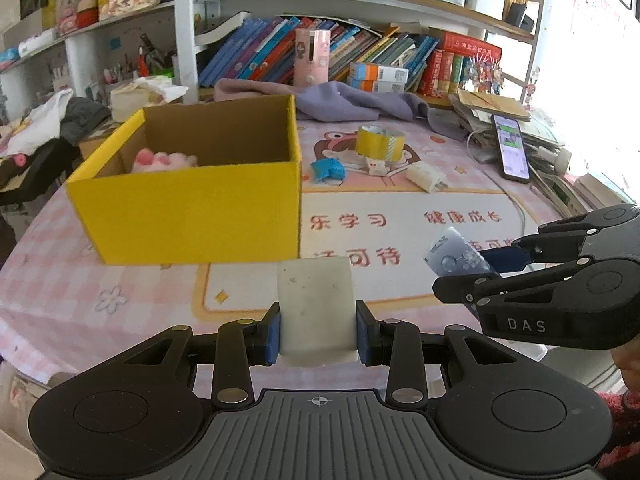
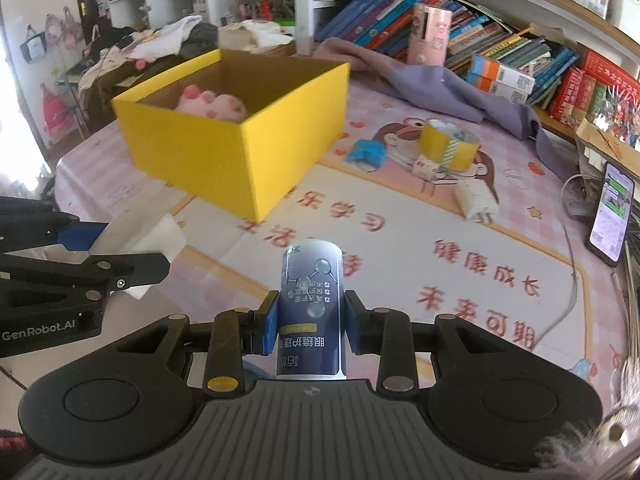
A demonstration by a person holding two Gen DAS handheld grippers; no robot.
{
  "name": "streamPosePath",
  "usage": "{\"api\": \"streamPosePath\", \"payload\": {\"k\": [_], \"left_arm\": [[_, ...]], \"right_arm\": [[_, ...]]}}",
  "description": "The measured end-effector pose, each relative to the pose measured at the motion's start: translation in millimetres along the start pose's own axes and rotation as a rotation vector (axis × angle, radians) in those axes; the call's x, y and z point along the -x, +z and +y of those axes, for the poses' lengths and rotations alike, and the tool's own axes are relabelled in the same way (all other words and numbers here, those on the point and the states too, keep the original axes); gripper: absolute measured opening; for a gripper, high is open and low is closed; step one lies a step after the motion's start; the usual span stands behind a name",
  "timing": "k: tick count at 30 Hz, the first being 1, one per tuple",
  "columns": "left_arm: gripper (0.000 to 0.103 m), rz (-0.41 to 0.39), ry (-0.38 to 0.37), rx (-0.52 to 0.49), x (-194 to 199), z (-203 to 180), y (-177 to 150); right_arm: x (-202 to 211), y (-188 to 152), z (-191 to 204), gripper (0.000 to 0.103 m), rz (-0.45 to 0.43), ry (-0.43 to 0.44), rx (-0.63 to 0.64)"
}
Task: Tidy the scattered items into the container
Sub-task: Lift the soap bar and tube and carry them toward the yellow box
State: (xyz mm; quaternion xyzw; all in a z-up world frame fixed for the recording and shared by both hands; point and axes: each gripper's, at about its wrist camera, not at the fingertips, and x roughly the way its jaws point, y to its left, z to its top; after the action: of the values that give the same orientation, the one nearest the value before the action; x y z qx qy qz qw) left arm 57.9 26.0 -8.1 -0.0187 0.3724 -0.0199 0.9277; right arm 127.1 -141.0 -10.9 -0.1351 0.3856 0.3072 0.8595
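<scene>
Left gripper (image 1: 318, 334) clamps a white block (image 1: 315, 308), short of the yellow box (image 1: 192, 200). Right gripper (image 2: 307, 322) grips a blue bottle (image 2: 311, 312), right of the box; tape roll (image 1: 380, 142) lies beyond.

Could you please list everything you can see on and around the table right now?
Box: one, yellow, left on the mat, open.
Plush toy: one, pink, inside the box.
Tape roll: one, yellow, right of the box.
Blue item: one, beside the tape.
Charger plug: one, white, near the tape.
Phone: one, propped at the right edge.
Purple cloth: one, behind the box.
Left gripper: jaws shut on a white block.
Right gripper: jaws shut on a blue bottle.
</scene>
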Motion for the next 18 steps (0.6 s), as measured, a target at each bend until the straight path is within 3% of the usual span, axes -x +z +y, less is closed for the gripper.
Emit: {"api": "streamPosePath", "payload": {"k": [18], "left_arm": [[0.034, -0.012, 0.055, 0.025, 48.0, 49.7, -40.6]], "right_arm": [[14.3, -13.3, 87.1, 0.031, 0.008, 0.052, 0.085]]}}
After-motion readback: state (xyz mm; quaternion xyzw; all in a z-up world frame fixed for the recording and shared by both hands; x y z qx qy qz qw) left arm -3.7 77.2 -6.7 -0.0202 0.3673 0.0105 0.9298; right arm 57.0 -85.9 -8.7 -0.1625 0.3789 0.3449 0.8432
